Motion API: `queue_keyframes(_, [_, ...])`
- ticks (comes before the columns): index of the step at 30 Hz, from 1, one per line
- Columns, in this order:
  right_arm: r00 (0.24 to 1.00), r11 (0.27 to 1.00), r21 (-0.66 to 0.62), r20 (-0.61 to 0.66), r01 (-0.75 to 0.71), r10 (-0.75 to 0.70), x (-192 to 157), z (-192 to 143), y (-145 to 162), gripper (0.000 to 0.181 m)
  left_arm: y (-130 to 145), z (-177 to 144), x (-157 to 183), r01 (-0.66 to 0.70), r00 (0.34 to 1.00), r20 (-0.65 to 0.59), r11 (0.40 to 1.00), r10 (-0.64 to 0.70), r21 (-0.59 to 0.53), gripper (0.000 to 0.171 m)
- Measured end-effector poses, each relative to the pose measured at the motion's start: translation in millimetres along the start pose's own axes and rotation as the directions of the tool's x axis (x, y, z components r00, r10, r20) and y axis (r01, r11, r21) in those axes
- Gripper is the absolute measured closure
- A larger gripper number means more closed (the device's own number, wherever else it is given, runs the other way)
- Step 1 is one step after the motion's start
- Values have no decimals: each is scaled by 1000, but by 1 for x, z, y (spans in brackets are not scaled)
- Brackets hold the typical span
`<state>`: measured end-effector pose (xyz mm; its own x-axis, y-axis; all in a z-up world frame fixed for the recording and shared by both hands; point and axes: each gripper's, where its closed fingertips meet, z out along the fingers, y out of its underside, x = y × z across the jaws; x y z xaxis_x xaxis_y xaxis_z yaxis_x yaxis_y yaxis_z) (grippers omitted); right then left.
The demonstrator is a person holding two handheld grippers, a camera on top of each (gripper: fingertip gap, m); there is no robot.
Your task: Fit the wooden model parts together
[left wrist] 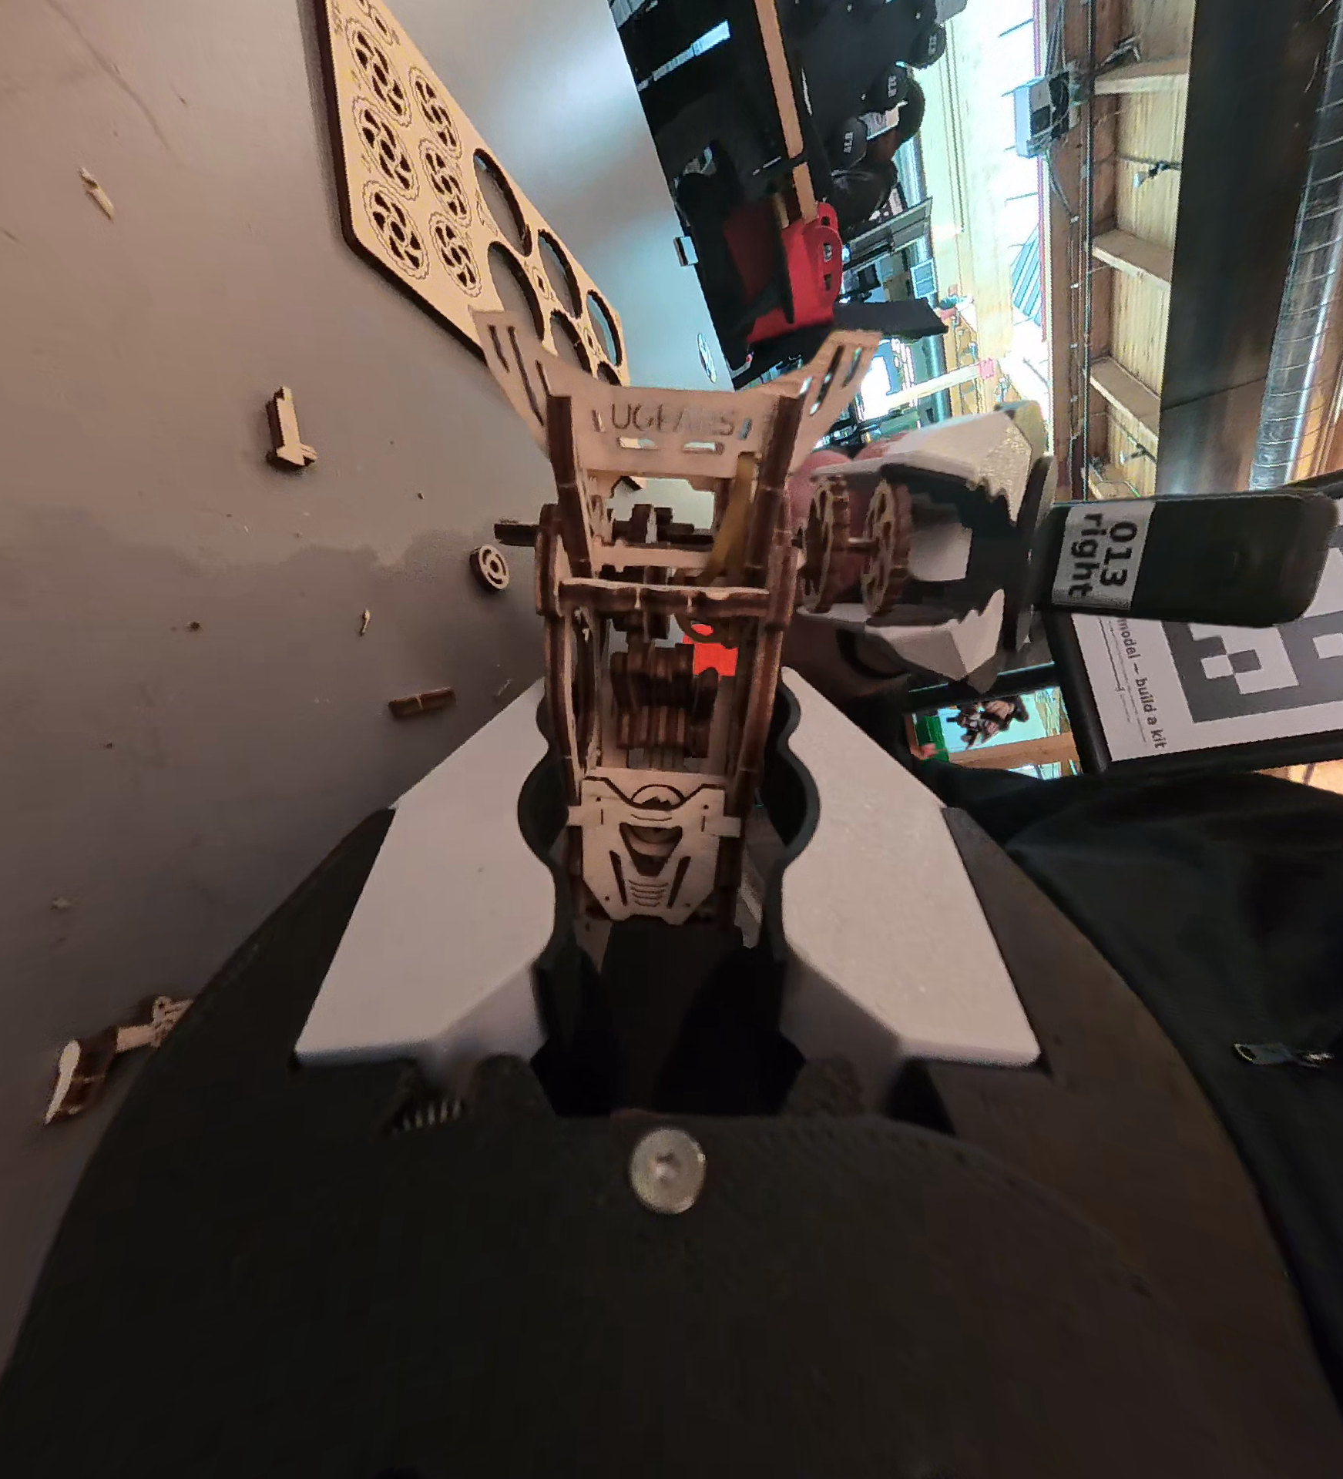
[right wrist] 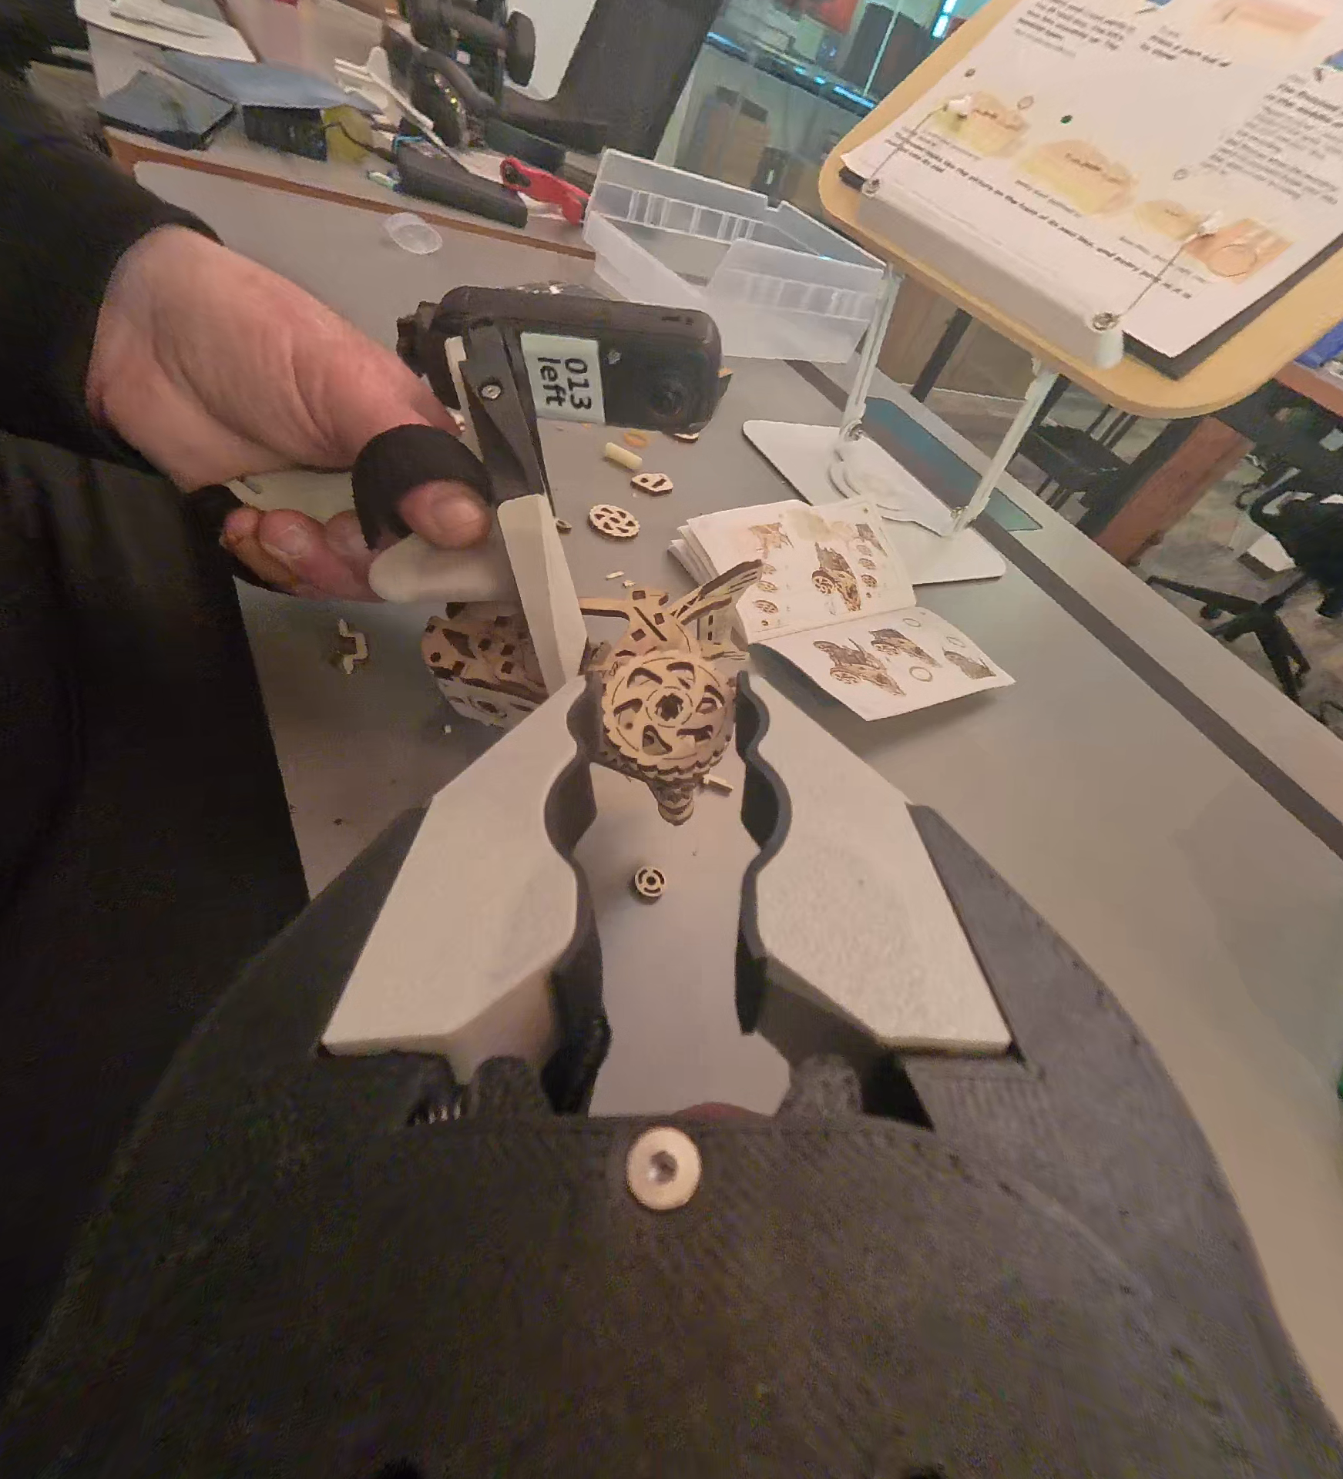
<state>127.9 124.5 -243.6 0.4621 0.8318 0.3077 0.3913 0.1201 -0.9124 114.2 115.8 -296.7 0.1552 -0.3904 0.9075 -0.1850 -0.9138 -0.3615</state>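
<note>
Left gripper (left wrist: 664, 800) jaws clamped on wooden model (left wrist: 652, 640); right gripper (right wrist: 664, 720) jaws seemingly pinching wheel axle (right wrist: 664, 712) beside it.

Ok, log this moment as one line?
left gripper: shut on wooden car chassis | right gripper: shut on wheel-axle set | wheels beside chassis, seating unclear | loose gear on table

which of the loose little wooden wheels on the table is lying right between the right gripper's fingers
The small ring-shaped wheel, flat on the table between the right gripper's fingers. The larger spoked wheel lies farther off, beside the booklet.
</note>
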Motion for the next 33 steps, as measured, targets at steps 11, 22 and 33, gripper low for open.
queue_keyframes(11, [969,990,-17,206,139,-133,-7,8,2,150,0,-4,-4,7,1000,-4,1000,-7,-25,125])
queue_keyframes(22, [890,966,1,388,258,-238,-11,8,2,150,3,-5,-3,18,1000,-16,998,-19,-53,126])
queue_keyframes(33, [799,964,90,543,252,-259,-18,0,2,150,6,-4,0,7,1000,-18,996,-9,-85,126])
